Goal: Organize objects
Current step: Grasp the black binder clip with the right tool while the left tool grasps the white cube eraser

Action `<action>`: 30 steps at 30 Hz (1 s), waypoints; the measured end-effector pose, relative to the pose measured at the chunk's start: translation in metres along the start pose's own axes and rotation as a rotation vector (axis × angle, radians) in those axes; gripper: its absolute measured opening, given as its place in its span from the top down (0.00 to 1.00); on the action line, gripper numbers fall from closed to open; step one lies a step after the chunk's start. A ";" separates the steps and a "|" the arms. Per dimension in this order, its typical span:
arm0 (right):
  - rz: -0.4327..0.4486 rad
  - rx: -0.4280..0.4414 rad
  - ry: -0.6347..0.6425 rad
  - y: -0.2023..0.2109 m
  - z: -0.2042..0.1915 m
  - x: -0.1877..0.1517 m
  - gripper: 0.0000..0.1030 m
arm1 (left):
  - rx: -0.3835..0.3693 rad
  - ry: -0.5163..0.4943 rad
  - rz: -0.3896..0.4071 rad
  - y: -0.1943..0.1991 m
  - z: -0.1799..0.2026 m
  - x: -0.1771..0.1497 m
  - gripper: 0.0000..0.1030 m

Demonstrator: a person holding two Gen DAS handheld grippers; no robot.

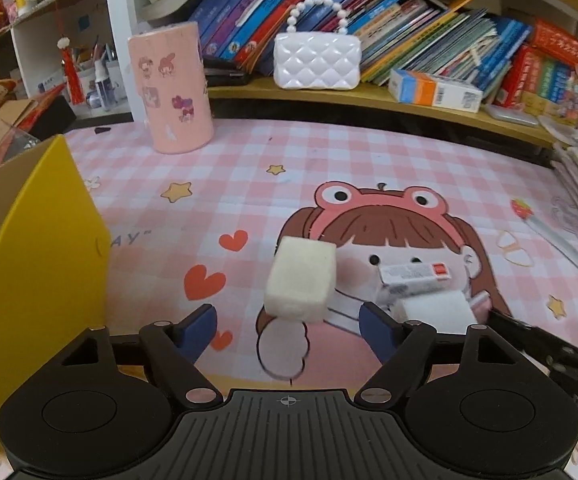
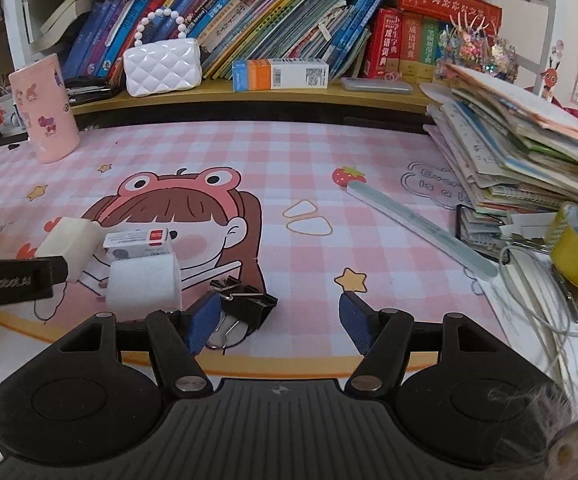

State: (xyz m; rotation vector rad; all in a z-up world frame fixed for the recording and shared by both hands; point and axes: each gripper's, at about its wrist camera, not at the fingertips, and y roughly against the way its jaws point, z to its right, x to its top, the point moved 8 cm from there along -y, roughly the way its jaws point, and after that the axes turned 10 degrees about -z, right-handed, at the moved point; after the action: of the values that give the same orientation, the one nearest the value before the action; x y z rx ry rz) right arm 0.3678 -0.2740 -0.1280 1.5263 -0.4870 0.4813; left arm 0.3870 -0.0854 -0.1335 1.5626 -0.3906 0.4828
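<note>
1. Left wrist view: sponge block [image 1: 301,280] on desk mat [image 1: 329,152], just ahead of left gripper [image 1: 287,326], jaws apart, unloaded.
2. Yellow box [image 1: 45,264] leftward, likely destination.
3. Binder clip [image 2: 245,304] beside right gripper [image 2: 277,320], jaws apart.

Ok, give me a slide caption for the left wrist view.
Open left hand-held gripper approaching a cream foam block on the pink cartoon desk mat.

A white purse [image 1: 317,61] and leaning books [image 1: 409,28] stand on the shelf [image 2: 249,94]. A pink cylinder [image 1: 175,88] stands upright on the table [image 2: 289,152].
</note>
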 end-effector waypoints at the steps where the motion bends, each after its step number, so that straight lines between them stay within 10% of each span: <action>1: -0.002 0.006 0.000 -0.003 0.000 0.001 0.38 | 0.002 0.006 -0.003 -0.004 -0.001 0.003 0.24; 18: -0.041 0.069 0.069 -0.045 -0.020 0.011 0.57 | 0.003 0.020 -0.042 -0.050 0.001 0.021 0.41; 20: -0.034 0.072 0.080 -0.045 -0.020 0.012 0.58 | -0.014 0.005 -0.035 -0.049 0.003 0.023 0.58; 21: -0.032 0.075 0.085 -0.045 -0.020 0.012 0.70 | -0.033 -0.010 -0.038 -0.047 0.007 0.023 0.60; 30: 0.009 0.084 0.075 -0.022 -0.018 0.013 0.69 | -0.089 0.006 -0.002 -0.008 0.005 0.021 0.65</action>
State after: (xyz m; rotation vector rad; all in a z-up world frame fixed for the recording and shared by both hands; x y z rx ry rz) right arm 0.3908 -0.2557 -0.1384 1.5813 -0.4194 0.5704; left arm 0.4096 -0.0888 -0.1291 1.4751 -0.4008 0.4625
